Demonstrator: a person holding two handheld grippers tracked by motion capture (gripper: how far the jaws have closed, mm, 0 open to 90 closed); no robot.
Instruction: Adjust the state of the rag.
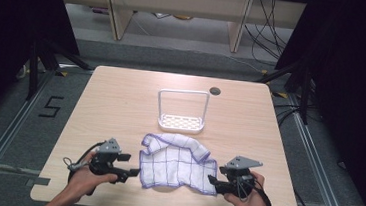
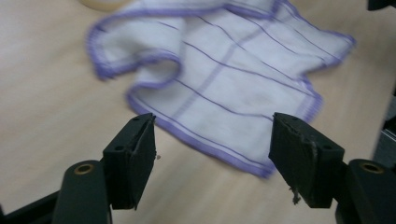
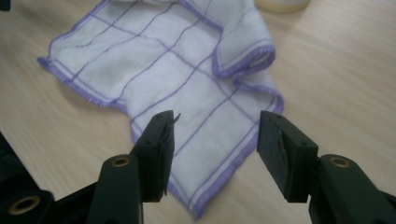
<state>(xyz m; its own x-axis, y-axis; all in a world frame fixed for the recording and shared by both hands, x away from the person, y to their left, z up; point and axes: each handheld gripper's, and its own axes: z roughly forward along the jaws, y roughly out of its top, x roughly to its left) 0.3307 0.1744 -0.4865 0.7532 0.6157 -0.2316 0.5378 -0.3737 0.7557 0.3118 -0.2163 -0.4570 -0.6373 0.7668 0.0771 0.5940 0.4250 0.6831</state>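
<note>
Cloth (image 1: 177,162), white with a purple grid and purple hem, lies rumpled on the near half of a wooden table (image 1: 120,107), between two hand-held grippers. It looks light, limp and thin: likely to sag and fold wherever it is lifted, with no risk of breaking, and best pinched at a hemmed corner or edge where the stitching gives the pads something to bite.

Left gripper (image 1: 127,171) sits low at the cloth's near left corner, jaws spread wide and empty. In the left gripper view (image 2: 212,154) the hem of that corner runs across the gap between the jaws. Right gripper (image 1: 214,182) mirrors it at the near right corner, jaws also parted with nothing held; in the right gripper view (image 3: 215,144) the cloth's corner (image 3: 201,205) lies on the table between and just below the jaws. Whether either gripper touches the fabric cannot be told.

Both hands (image 1: 86,177) come in from the table's near edge, forearms angled inward, each gripper levelled close to the tabletop and pointed toward the cloth from its own side.

Farther back, the cloth's far edge is bunched and folded over itself. Just beyond it stands a white rack (image 1: 182,112) with a tall loop frame, and past that a dark cable hole (image 1: 215,91) near the table's far edge.
</note>
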